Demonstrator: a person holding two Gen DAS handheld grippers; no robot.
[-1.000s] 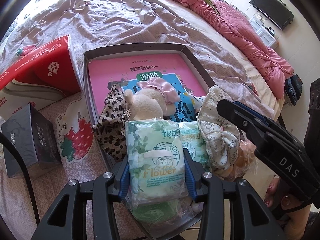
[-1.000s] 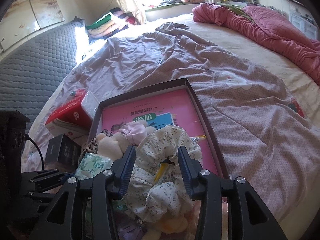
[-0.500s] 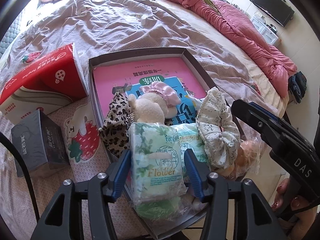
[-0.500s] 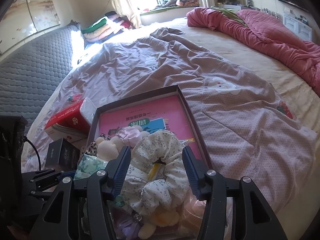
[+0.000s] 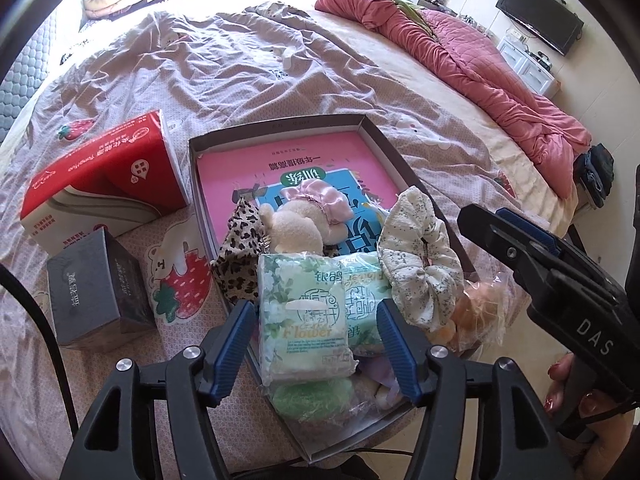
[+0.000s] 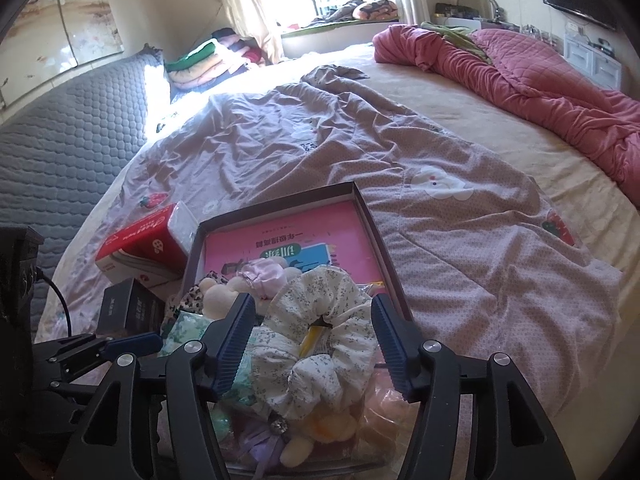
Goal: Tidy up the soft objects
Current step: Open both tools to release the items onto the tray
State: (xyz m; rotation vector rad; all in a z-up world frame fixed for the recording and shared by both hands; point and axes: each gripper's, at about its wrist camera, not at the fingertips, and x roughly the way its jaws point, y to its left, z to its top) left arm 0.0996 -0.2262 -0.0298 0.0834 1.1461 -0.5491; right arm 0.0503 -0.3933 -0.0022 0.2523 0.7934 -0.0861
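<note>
The shallow box (image 5: 376, 132) lies on the bed (image 5: 280, 60), its near half crowded with soft things over a pink book (image 5: 296, 164). Largest is the tissue pack (image 5: 304, 316), near the front edge: light, squashy, in slick wrap, so it is best taken across its 2 long sides. The left claw (image 5: 314, 344) straddles it, jaws opening, pads clear of the wrap. Just right of it the floral scrunchie (image 6: 320, 336) leans on other items; it weighs almost nothing, collapses under pressure, and is best pinched through 1 side of the ring. The right claw (image 6: 314, 344) frames it, jaws opening too, not touching. Farther in sits a small plush toy (image 5: 296, 224), limp but grippable at the body.
</note>
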